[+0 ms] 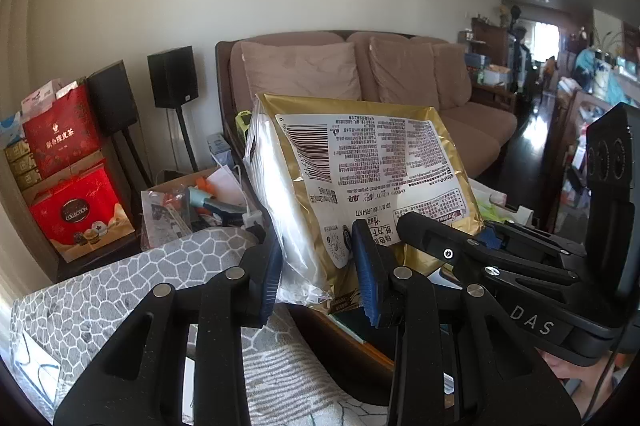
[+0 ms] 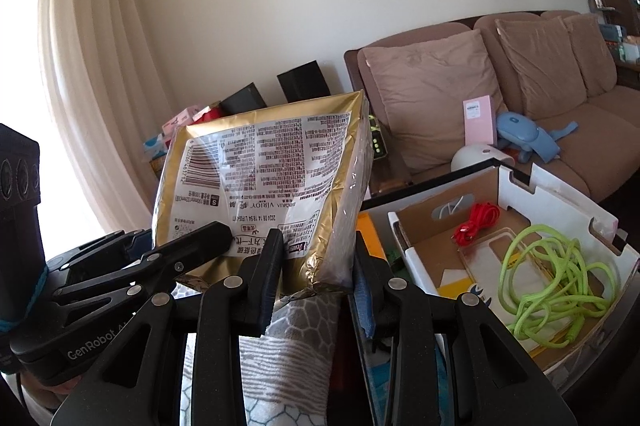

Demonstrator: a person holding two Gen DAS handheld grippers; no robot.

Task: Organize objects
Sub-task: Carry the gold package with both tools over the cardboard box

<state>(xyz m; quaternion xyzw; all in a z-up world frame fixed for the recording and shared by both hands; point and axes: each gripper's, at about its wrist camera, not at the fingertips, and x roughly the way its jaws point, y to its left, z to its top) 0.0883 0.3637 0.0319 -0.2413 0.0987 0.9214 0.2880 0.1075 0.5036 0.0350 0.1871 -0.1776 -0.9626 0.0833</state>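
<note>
Dark wooden table [image 2: 384,186] ahead of me. On it I see an open cardboard box [image 2: 568,202] and a grey cloth with a white cell pattern [image 1: 132,278].

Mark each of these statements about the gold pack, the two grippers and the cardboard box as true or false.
1. Both grippers clamp the gold tissue pack at once. True: the left gripper and the right gripper each pinch its lower end.
2. The pack lies flat inside the cardboard box. False: it is held up in the air, beside the box.
3. A neon green cord lies in the box. True.
4. The cord in the box next to the green one is blue. False: it is a red cord.
5. The barcode side of the pack faces the cameras. True.
</note>
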